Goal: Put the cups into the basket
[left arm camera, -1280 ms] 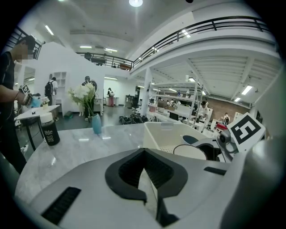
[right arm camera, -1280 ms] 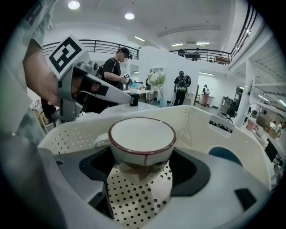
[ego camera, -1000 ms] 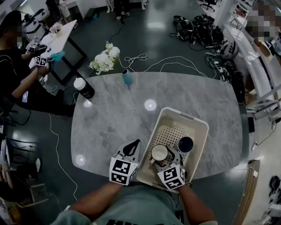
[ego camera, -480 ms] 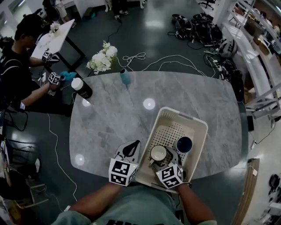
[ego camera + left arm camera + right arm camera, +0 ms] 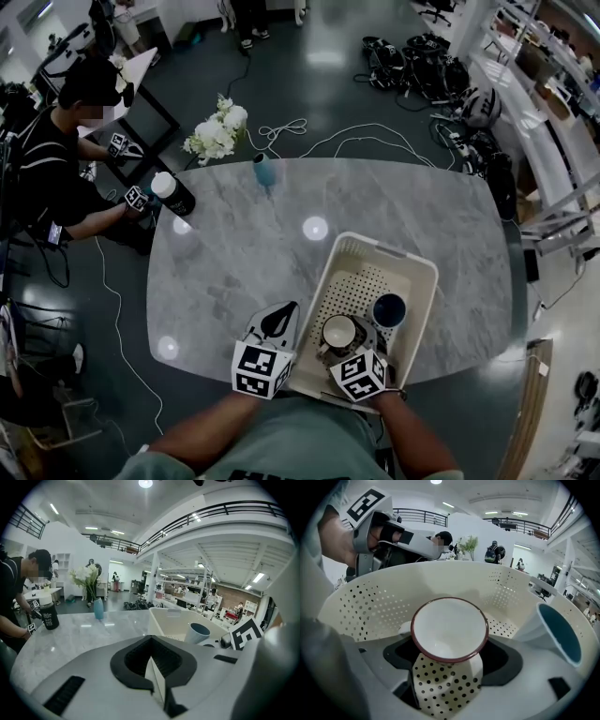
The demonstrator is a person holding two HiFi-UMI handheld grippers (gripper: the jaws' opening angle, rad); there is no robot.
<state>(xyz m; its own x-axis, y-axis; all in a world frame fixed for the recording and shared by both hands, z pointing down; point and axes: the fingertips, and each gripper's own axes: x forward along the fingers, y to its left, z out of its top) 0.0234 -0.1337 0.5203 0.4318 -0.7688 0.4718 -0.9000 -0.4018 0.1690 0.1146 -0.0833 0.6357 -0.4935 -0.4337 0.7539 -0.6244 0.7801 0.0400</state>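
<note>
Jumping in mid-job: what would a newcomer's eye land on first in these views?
First, the white polka-dot cup with its red rim, clamped in the right claw low inside the cream basket at the near right edge of the table. Next come the blue-lined cup sitting in the basket beside it, and the left claw, shut on nothing just left of the basket.

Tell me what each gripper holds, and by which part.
Right gripper grips the dotted cup by its body below the rim, inside the basket. Left gripper: shut, empty.

Polka-dotted white cup (image 5: 449,634), cream basket (image 5: 370,606)
</note>
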